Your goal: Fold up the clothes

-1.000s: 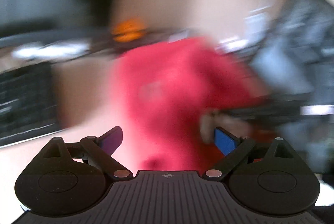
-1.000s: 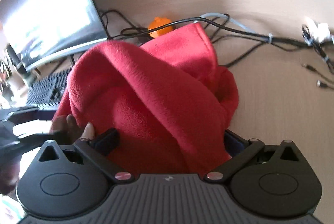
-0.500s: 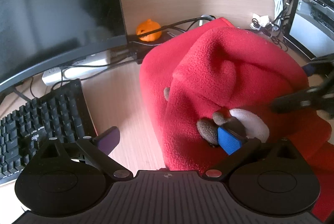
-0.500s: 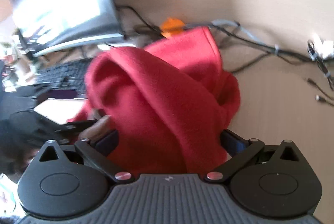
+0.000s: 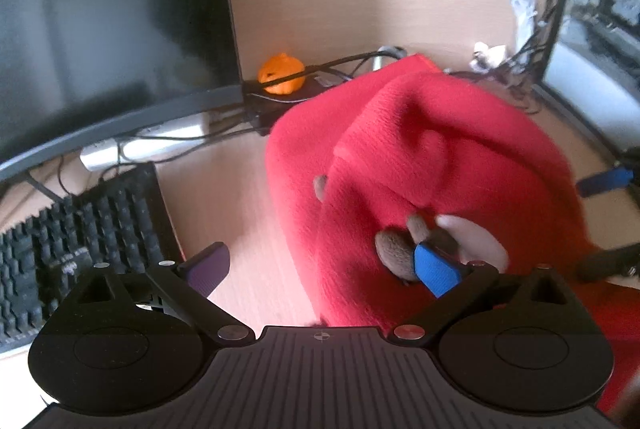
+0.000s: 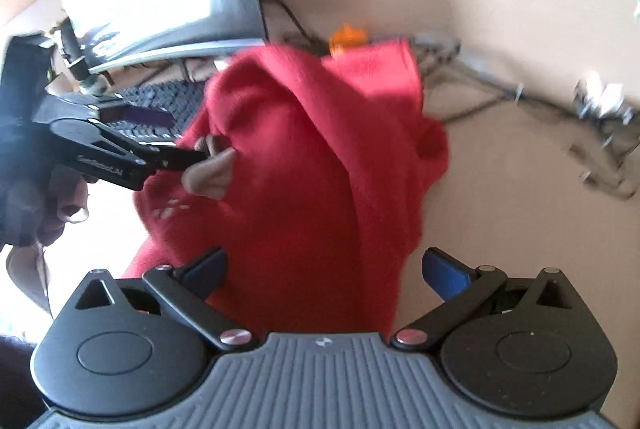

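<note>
Red fleece [image 6: 304, 165] between spread right claw [image 6: 324, 269], seemingly

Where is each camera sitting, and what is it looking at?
Left wrist: sits on the left hand-held gripper, facing the red fleece garment, keyboard and orange pumpkin; its own two fingers show.
Right wrist: sits on the right hand-held gripper, facing the garment across the desk; its fingers and the person's hand show.
Shared: garment, pumpkin, keyboard, and each view shows the other gripper.
</note>
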A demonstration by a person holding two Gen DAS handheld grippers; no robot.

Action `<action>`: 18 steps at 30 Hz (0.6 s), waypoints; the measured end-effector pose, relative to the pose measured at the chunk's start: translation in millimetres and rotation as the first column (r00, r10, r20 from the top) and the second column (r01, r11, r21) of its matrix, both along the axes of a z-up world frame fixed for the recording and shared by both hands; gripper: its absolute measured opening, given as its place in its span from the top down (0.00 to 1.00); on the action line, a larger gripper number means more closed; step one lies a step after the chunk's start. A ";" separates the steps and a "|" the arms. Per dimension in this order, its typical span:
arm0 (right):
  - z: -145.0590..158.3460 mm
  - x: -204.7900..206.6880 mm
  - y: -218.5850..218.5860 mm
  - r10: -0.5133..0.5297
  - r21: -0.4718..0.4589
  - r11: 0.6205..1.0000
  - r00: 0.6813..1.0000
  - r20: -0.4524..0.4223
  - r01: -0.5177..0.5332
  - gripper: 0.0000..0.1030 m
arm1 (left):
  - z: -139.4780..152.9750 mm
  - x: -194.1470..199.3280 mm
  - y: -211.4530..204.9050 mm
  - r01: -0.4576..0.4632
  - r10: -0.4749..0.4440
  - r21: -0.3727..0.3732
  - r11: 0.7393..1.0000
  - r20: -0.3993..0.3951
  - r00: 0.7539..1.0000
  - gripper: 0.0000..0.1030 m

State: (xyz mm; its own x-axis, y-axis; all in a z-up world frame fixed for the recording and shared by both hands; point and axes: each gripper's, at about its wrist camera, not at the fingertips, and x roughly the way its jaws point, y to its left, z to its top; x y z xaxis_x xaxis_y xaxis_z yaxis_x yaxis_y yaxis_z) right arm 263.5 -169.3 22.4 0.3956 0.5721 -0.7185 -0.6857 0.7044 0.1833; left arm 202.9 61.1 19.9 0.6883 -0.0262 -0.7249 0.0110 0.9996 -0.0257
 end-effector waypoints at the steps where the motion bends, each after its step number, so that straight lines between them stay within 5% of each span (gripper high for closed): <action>1: 2.0 -6.3 -2.7 -0.001 -0.010 1.000 1.000 0.009 0.001 0.00 | 1.2 -5.4 1.7 0.014 -0.014 -0.031 0.999 0.000 1.000 0.02; 6: -34.3 -39.3 9.6 -0.056 -0.303 0.949 0.992 0.115 0.088 0.00 | -11.1 -25.4 11.1 0.051 -0.058 -0.153 0.987 -0.039 0.998 0.02; 10: -5.3 -33.3 -7.7 -0.192 -0.093 0.976 0.981 0.034 0.195 0.00 | -18.3 -16.8 34.6 0.022 -0.039 -0.347 0.938 -0.042 0.998 0.02; 14: 11.7 -2.2 -26.2 -0.359 0.194 0.905 0.924 -0.130 0.379 0.00 | -39.2 9.8 38.3 0.055 -0.093 -0.402 0.914 -0.076 0.993 0.02; 18: -25.4 32.9 -9.8 -0.404 0.215 0.866 0.884 -0.235 0.452 0.00 | -49.9 33.7 28.6 0.104 -0.152 -0.404 0.909 -0.088 0.985 0.01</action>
